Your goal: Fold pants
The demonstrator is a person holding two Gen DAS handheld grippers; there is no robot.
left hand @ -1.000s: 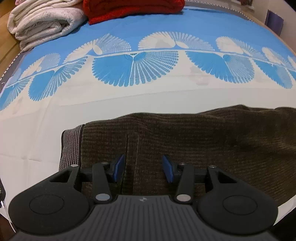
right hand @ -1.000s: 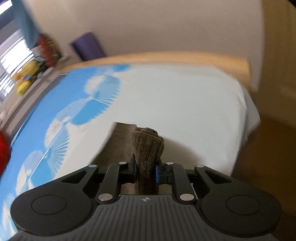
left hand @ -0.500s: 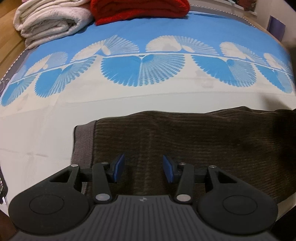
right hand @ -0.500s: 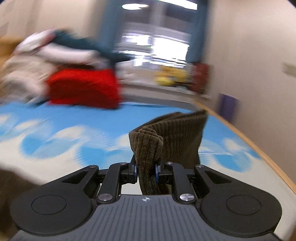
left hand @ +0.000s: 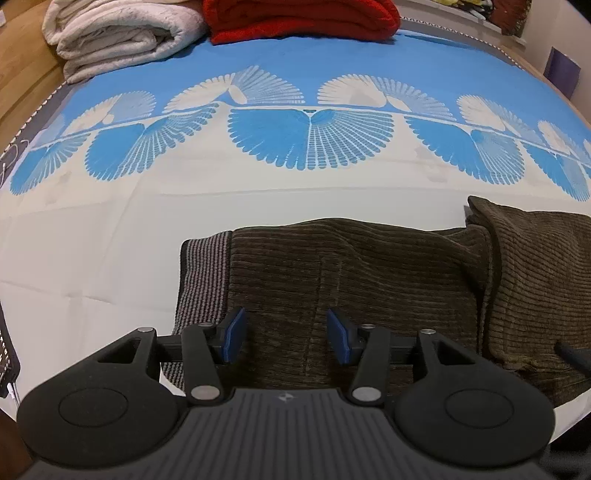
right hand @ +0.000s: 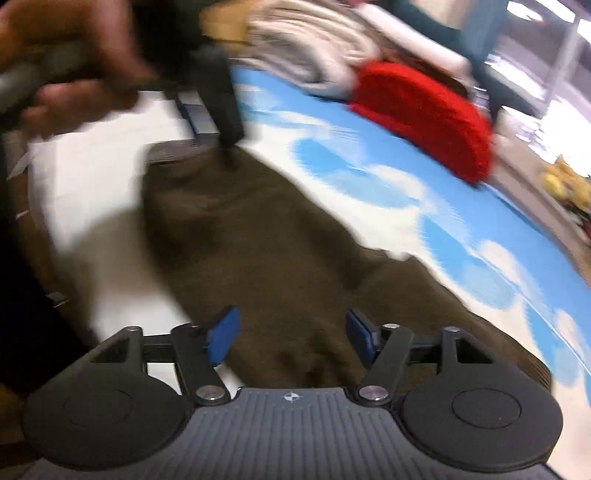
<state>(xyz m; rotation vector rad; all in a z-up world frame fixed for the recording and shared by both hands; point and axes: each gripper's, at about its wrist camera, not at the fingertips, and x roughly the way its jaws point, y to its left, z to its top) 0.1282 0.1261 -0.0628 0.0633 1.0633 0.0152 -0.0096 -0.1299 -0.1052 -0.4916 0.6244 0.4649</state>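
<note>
Brown corduroy pants (left hand: 351,280) lie flat on the bed, with a striped grey waistband (left hand: 201,280) at the left end. A folded-over leg part (left hand: 535,280) lies on top at the right. My left gripper (left hand: 284,334) is open just above the pants near the waistband, holding nothing. In the blurred right wrist view my right gripper (right hand: 291,338) is open and empty over the pants (right hand: 258,240). The left gripper (right hand: 218,107) and the hand holding it show at the far end of the pants.
The bed sheet (left hand: 295,140) is blue and white with fan patterns. A folded white blanket (left hand: 122,33) and a red blanket (left hand: 303,18) lie at the far edge. The red blanket also shows in the right wrist view (right hand: 424,114). The bed's front edge is close below the pants.
My right gripper swung the held leg end over toward the waistband, opened and let it go. The folded leg now lies on the pants at the right. My left gripper stayed open.
</note>
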